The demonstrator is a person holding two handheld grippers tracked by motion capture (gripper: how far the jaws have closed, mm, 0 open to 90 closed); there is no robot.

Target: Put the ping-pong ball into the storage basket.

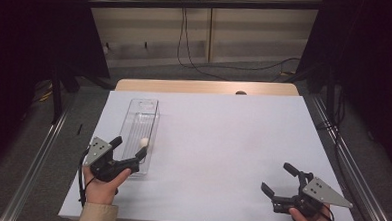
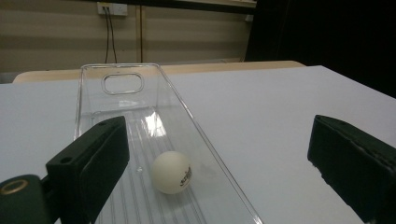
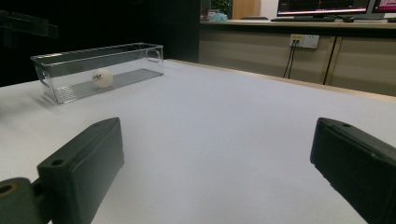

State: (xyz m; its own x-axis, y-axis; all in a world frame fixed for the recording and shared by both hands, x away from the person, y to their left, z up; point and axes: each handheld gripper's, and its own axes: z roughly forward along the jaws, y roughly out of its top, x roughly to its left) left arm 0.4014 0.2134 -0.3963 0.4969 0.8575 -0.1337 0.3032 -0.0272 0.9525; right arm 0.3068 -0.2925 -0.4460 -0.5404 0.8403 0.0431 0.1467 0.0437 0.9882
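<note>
A: Left of the high view first. What's there?

B: left gripper at lower left, held in a hand, fingers spread wide, nothing pinched. It sits at the near end of the clear bin

A: And the ball?

B: white ball lies inside the bin on its floor, toward the near end, just beyond the gripper's tips. Not touching either finger

A: Left gripper view agrees?

B: yes. Ball at lower centre on the ribbed bottom of the bin, dark print on its side. One finger at lower left over the bin, the other at the right edge over the bare counter, so the bin's right wall runs between them

A: Bin orientation?

B: long, narrow, running away up the frame, handle cutout at the far end

A: Right side now

B: right gripper at lower right of the high view, well apart from the bin, fingers spread, nothing between them. Its own view shows just white counter between the fingers, with bin and ball far off at upper left
</note>
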